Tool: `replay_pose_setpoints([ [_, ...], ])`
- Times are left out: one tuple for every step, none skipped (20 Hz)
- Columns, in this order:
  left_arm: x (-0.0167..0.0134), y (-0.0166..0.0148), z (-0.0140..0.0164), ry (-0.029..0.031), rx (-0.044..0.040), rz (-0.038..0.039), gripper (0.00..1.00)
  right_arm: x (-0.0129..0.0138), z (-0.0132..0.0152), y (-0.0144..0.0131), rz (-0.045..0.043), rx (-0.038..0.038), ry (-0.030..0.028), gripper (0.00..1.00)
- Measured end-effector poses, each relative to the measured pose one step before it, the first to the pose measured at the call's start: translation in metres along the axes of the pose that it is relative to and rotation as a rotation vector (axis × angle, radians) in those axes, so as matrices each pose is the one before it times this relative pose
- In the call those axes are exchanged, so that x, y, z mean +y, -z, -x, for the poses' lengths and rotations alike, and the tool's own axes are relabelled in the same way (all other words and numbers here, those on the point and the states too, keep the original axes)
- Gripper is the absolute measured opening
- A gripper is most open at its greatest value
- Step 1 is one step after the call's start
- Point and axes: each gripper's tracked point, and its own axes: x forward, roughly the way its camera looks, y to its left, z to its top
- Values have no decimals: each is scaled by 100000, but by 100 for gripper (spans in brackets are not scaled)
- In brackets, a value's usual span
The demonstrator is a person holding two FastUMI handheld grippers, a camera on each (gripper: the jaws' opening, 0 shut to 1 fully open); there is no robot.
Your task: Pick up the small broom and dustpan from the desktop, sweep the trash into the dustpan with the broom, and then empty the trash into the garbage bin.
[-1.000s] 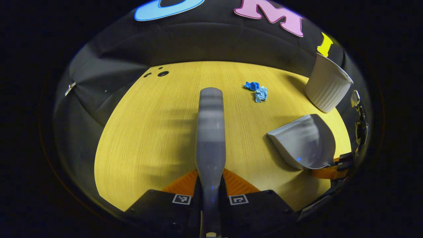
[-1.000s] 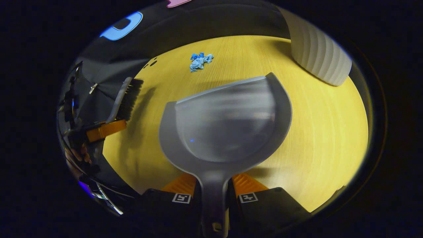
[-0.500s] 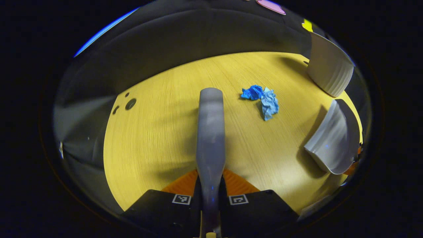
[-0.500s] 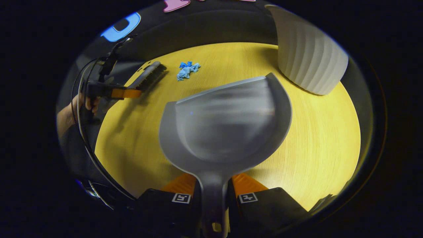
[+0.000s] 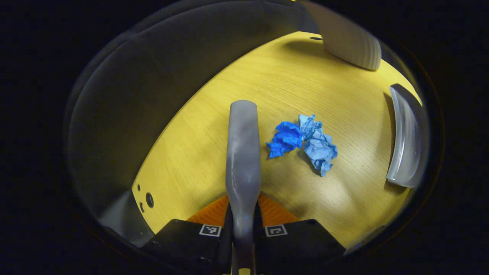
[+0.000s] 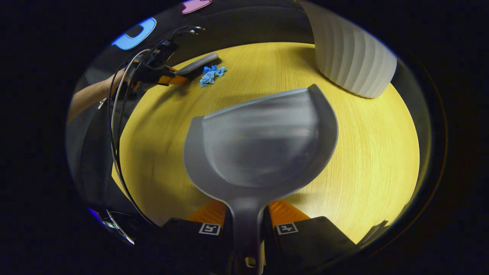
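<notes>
My left gripper (image 5: pixel 243 225) is shut on the grey broom (image 5: pixel 243 152), whose back runs up the middle of the left gripper view. Just right of the broom lies the crumpled blue paper trash (image 5: pixel 303 143) on the yellow desktop (image 5: pixel 214 152). My right gripper (image 6: pixel 246 223) is shut on the handle of the grey dustpan (image 6: pixel 259 141), held over the desktop. In the right gripper view the broom (image 6: pixel 196 63) sits far off beside the trash (image 6: pixel 211 75), with the left gripper (image 6: pixel 162 74) and a hand behind it. The dustpan (image 5: pixel 405 137) shows edge-on at the right of the left gripper view.
A white ribbed garbage bin (image 6: pixel 349 57) stands at the far right of the desktop, also seen as the bin (image 5: pixel 345 36) at the top of the left gripper view. Small dark holes (image 5: pixel 147 198) mark the desktop near its edge. Black cables (image 6: pixel 116 114) hang at the left.
The left gripper has swung the broom forward and close beside the trash, which now looms larger. The dustpan has stayed nearly still while the bin shifted slightly in its view.
</notes>
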Motion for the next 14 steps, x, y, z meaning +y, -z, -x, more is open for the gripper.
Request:
replay_pose_setpoints([
  [-230,-398,-202,1662,-830,-3635,27,-10,10,24,152,158,-328,38],
  [-379,-327,-107,2123,-931,-3050,30,2,4,18,92,149,-321,38],
  [-600,-231,110,2928,-58,-2411,30,-32,-120,7,208,214,-444,38],
  [-533,-63,138,2410,128,-1987,27,-4,71,-26,-1,340,-713,38],
  [-509,-217,157,2253,65,-1030,28,-85,-55,61,-244,596,-762,38],
  [-790,-294,198,2423,-274,-682,30,-99,-324,0,163,627,-831,38],
  [-1080,-442,288,2833,-670,-916,30,-172,-390,69,636,328,-656,38],
  [-1405,-290,262,3147,-696,-1301,27,-51,-274,55,904,83,-728,38],
  [-1307,-93,182,3138,-592,-1997,27,-191,-315,-129,1128,206,-515,38],
  [-1237,171,60,3147,485,-3525,27,-133,-65,-112,746,76,-242,38],
  [-1213,-170,129,2038,839,-4955,27,-126,-6,-95,343,231,-239,38],
  [-590,-271,55,1734,489,-4428,27,-115,261,-76,72,-152,-351,38],
  [-1221,-313,83,2777,194,-2537,27,-105,302,21,86,288,-291,38],
  [-1713,-551,168,3487,-292,-717,27,-137,155,-14,70,-270,-97,38],
])
